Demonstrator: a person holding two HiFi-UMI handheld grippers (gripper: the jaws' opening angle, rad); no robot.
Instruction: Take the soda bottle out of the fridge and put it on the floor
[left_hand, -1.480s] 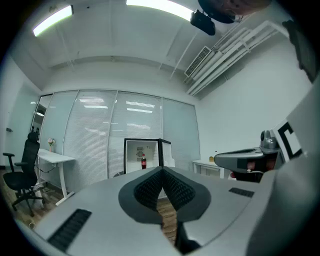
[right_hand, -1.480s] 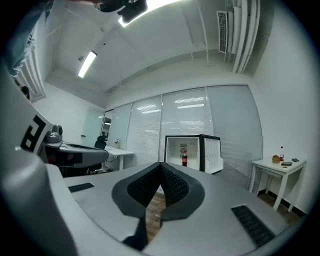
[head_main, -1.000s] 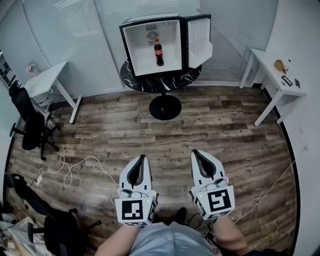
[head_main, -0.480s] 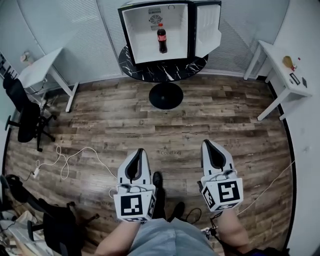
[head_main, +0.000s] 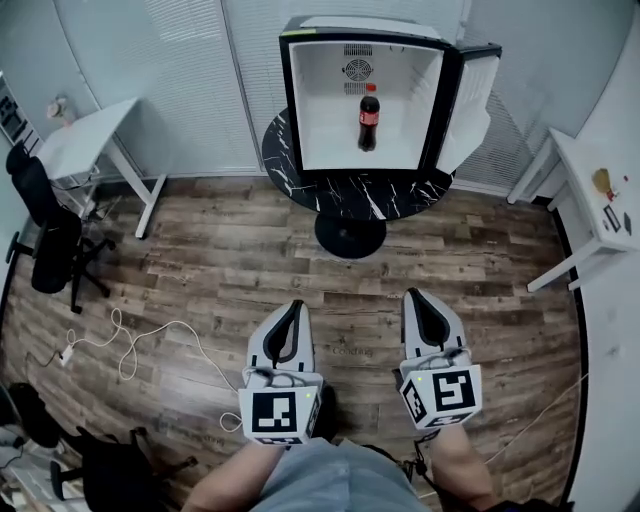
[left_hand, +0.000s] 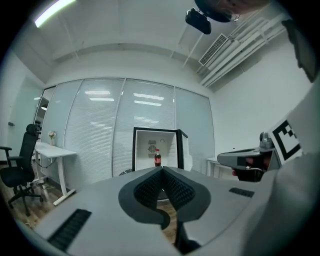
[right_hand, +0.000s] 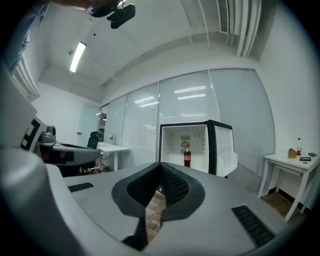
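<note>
Both grippers pressed together, nothing pinched: left gripper (head_main: 292, 312) and right gripper (head_main: 414, 300) side by side over wood floor (head_main: 230, 260). Soda bottle (head_main: 368, 123) upright inside open fridge (head_main: 325, 120) on round table (head_main: 350, 195), well apart from them.

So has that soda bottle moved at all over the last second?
No. The soda bottle stands at the same spot in the fridge, below its round vent; only the view has shifted.

An office: blind-covered glass partitions (head_main: 170, 70) across the top, a white desk (head_main: 90, 140) upper left, another desk (head_main: 582, 160) at right, a black swivel chair (head_main: 45, 235) far left, wood-plank floor (head_main: 230, 260).
</note>
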